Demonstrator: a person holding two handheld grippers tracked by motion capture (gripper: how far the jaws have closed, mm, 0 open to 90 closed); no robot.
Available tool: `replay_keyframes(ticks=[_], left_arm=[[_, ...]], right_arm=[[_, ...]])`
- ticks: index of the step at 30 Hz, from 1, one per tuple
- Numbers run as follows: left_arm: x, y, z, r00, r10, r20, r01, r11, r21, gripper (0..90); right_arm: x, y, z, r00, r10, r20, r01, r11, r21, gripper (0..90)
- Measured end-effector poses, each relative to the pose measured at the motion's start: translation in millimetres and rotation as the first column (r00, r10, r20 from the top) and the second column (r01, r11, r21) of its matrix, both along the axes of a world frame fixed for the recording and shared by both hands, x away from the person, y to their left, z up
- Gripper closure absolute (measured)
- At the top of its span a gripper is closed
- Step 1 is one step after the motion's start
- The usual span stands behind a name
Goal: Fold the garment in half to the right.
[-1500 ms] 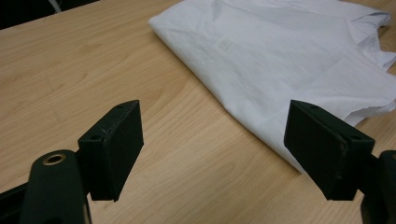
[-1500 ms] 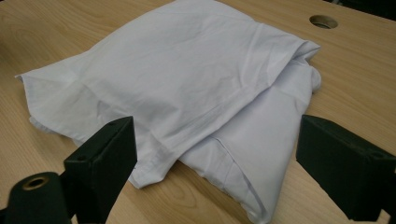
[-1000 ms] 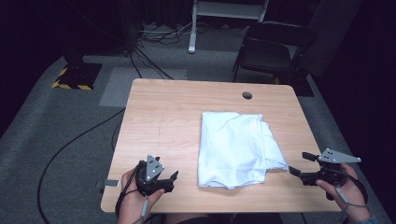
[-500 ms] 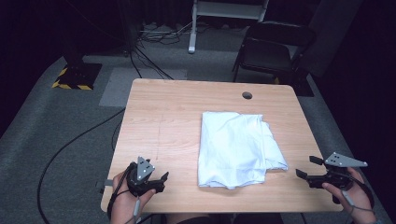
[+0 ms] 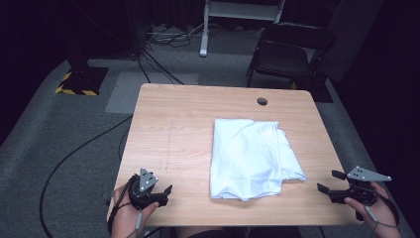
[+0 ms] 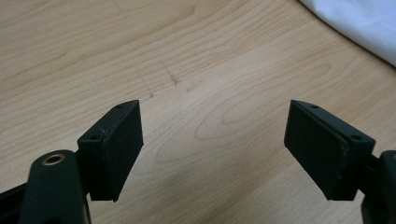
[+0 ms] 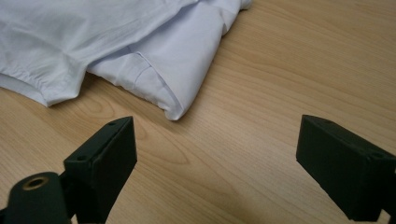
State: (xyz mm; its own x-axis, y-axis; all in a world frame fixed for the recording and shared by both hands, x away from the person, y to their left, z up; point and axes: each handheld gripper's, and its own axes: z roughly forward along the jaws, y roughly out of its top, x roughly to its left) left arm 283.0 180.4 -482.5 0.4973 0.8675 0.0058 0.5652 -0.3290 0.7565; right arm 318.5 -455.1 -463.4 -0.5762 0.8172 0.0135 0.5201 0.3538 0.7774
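A white folded cloth (image 5: 252, 156) lies on the right half of the wooden table (image 5: 188, 124). My left gripper (image 5: 167, 195) is held over the near left corner, well to the left of the cloth, open and holding nothing. In the left gripper view, the left gripper (image 6: 215, 144) hangs over bare wood, with the cloth (image 6: 359, 23) at the top right. My right gripper (image 5: 328, 181) is open at the near right edge, just right of the cloth's near corner. In the right gripper view, the right gripper (image 7: 219, 154) points at the corner of the cloth (image 7: 116, 37), apart from it.
A round cable hole (image 5: 262, 101) sits near the table's far edge. A dark chair (image 5: 289, 52) stands behind the table at the right. Cables (image 5: 148, 54) run over the grey floor, and a hazard-striped base (image 5: 81, 82) stands at the far left.
Both grippers have drifted slightly outward and toward the near edge, the left one leftward, the right one rightward. The cloth has not moved.
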Motion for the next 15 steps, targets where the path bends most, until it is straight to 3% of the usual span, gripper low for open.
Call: replay_keyframes(ticks=[15], left_arm=[[-0.5,8.5,-10.6,0.9969,-0.001,-0.078,0.003,0.9996,0.027,19.7]], right_arm=[[-3.3,-11.5,-19.5,0.9992,-0.007,-0.041,0.006,1.0,-0.02,12.2]])
